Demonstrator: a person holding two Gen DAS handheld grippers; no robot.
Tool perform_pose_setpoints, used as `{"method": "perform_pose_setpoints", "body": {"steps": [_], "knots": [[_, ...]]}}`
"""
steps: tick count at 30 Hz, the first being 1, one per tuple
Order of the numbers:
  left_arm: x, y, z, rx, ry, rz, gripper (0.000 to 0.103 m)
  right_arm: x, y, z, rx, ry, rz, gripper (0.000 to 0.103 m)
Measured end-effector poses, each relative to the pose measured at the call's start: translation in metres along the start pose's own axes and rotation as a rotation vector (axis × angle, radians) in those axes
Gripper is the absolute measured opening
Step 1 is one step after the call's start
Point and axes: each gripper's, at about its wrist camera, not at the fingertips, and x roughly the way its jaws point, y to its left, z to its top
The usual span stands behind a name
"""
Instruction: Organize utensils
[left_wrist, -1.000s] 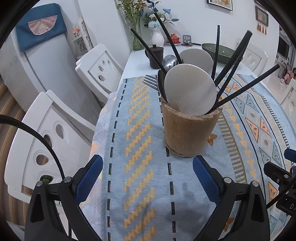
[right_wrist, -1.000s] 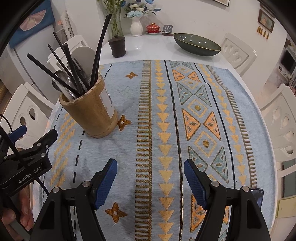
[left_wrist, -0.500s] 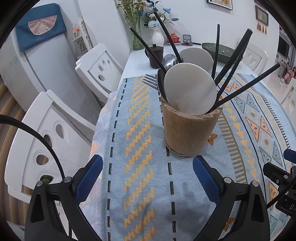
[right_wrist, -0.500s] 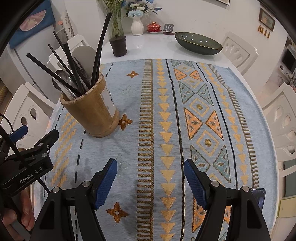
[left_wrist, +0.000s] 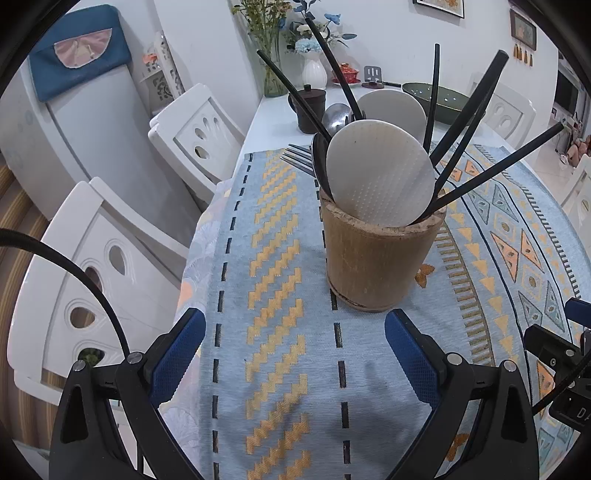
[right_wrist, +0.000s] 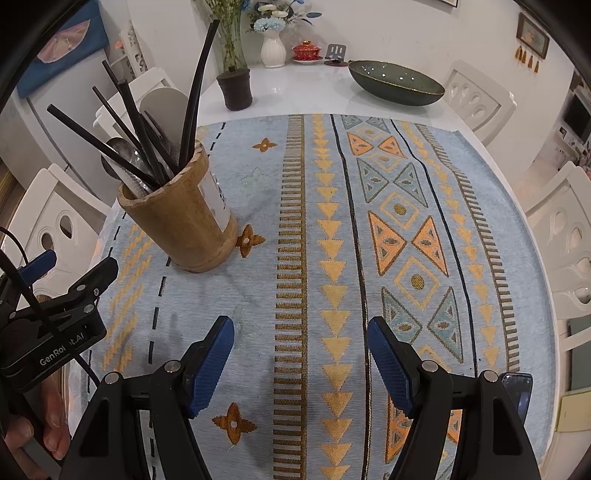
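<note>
Utensils (left_wrist: 380, 173) in the bamboo holder (left_wrist: 380, 254): stiff, light, probably slippery; grip handles. Left gripper (left_wrist: 293, 354), right gripper (right_wrist: 301, 360) wide, empty.

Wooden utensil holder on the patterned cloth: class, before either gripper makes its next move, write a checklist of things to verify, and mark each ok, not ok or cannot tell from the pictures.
1. Left gripper open with nothing between its pads: ok.
2. Right gripper open and empty: ok.
3. Wooden holder standing upright on the cloth: ok.
4. Utensils gathered in the holder, namely the black chopsticks, the white flat spatula and the metal spoon: ok.
5. Loose utensils left lying on the cloth: none seen; ok.
6. Forks behind the holder, in it or lying on the table: cannot tell.
</note>
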Motion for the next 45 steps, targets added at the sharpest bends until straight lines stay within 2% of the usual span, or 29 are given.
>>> {"method": "perform_pose_setpoints", "body": {"steps": [45], "knots": [[0.0027, 0.0043, 0.0013, -0.014, 0.006, -0.007, 0.098, 0.0035, 0.0084, -0.0034, -0.011, 0.009, 0.005, 0.072]]}}
